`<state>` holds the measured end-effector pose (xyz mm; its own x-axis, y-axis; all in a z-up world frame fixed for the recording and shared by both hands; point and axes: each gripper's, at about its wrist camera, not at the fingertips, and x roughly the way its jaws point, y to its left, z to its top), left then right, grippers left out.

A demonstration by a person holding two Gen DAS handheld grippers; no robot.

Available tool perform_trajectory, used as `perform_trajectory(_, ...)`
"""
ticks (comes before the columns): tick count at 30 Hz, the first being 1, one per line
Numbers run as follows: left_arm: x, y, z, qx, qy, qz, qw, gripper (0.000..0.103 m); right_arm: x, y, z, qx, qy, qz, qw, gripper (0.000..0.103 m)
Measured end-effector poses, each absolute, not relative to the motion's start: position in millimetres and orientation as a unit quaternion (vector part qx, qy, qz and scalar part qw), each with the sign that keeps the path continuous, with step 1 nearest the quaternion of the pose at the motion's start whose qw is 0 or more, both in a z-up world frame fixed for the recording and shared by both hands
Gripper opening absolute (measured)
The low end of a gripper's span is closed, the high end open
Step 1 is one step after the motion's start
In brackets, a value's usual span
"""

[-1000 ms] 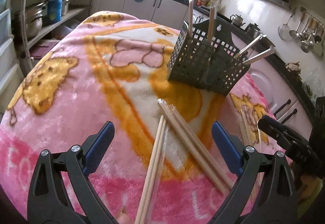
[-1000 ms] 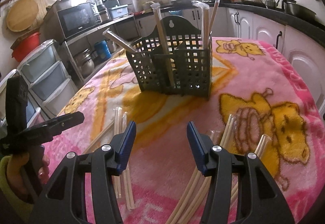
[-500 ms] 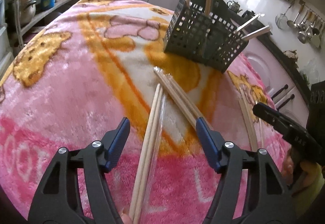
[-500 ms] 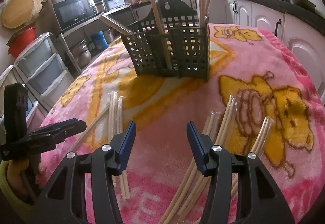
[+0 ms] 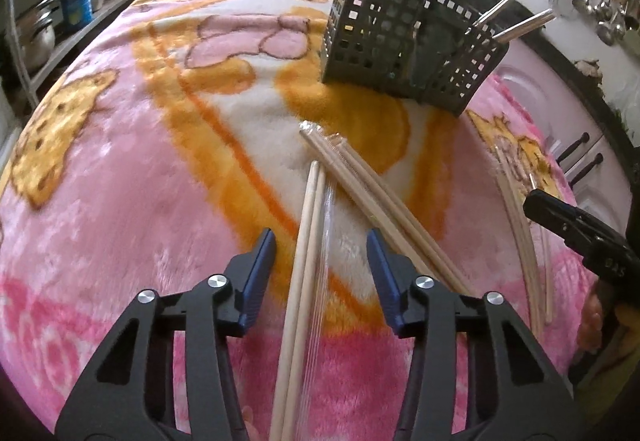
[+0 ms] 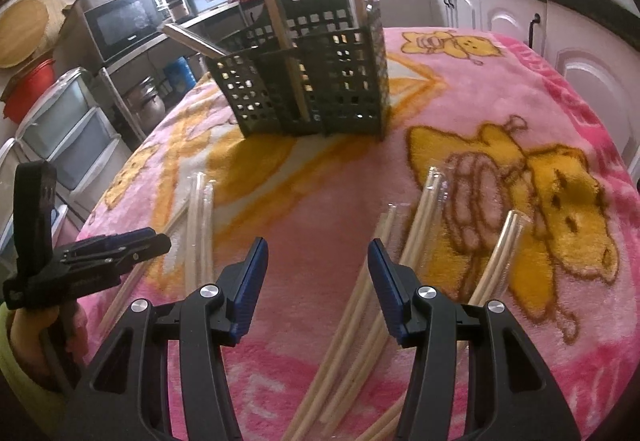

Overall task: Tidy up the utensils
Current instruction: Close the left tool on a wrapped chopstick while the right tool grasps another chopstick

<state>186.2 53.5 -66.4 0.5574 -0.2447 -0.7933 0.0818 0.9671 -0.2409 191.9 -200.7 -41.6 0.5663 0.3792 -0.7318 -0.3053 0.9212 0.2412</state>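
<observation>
A dark perforated utensil caddy (image 5: 404, 41) (image 6: 312, 81) stands on a pink and orange blanket (image 5: 140, 161) and holds several wrapped chopstick pairs upright. My left gripper (image 5: 320, 253) is open, its jaws either side of a wrapped chopstick pair (image 5: 308, 241) lying on the blanket. A second pair (image 5: 372, 193) lies crossed just right of it. My right gripper (image 6: 316, 265) is open and empty above the blanket, with several wrapped chopstick pairs (image 6: 420, 225) lying right of it and two more pairs (image 6: 198, 225) to the left.
More chopsticks (image 5: 520, 233) lie near the right edge in the left wrist view. The other gripper shows at each view's side (image 5: 580, 233) (image 6: 80, 265). Kitchen cabinets (image 6: 500, 13), a microwave (image 6: 120, 21) and storage drawers (image 6: 68, 133) surround the table.
My left gripper has come down and forward over the chopstick pair and its jaws have narrowed around it. My right gripper has moved slightly closer to the blanket.
</observation>
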Motion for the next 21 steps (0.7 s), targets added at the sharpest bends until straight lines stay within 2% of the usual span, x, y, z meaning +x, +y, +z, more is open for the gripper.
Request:
perform_trajectory(3, 197.0, 53.0, -68.6, -0.091, 0.471, -0.098, 0.872, 0.035, 199.7, -202.9, -43.9, 0.046, 0.434, 0.188, 0.880, 0.050)
perform_trajectory(5, 204.8, 54.8, -70.4, -0.095, 0.477, -0.096, 0.869, 0.027, 206.1, -204.3, -45.5, 0.050, 0.442, 0.187, 0.876, 0.050)
perform_trajectory(13, 220.9, 55.6, -72.1, -0.086, 0.487, -0.096, 0.864, 0.017, 232.6, -203.5, -55.5, 0.045, 0.478, 0.174, 0.860, 0.050)
perform_trajectory(16, 222.4, 60.6, -72.6, -0.093, 0.489, -0.096, 0.862, 0.010, 238.4, -201.6, -58.7, 0.038, 0.484, 0.173, 0.857, 0.050)
perform_trajectory(21, 222.4, 68.2, -71.8, -0.107, 0.491, -0.103, 0.859, 0.008, 246.6, -197.5, -63.5, 0.043, 0.496, 0.174, 0.850, 0.050)
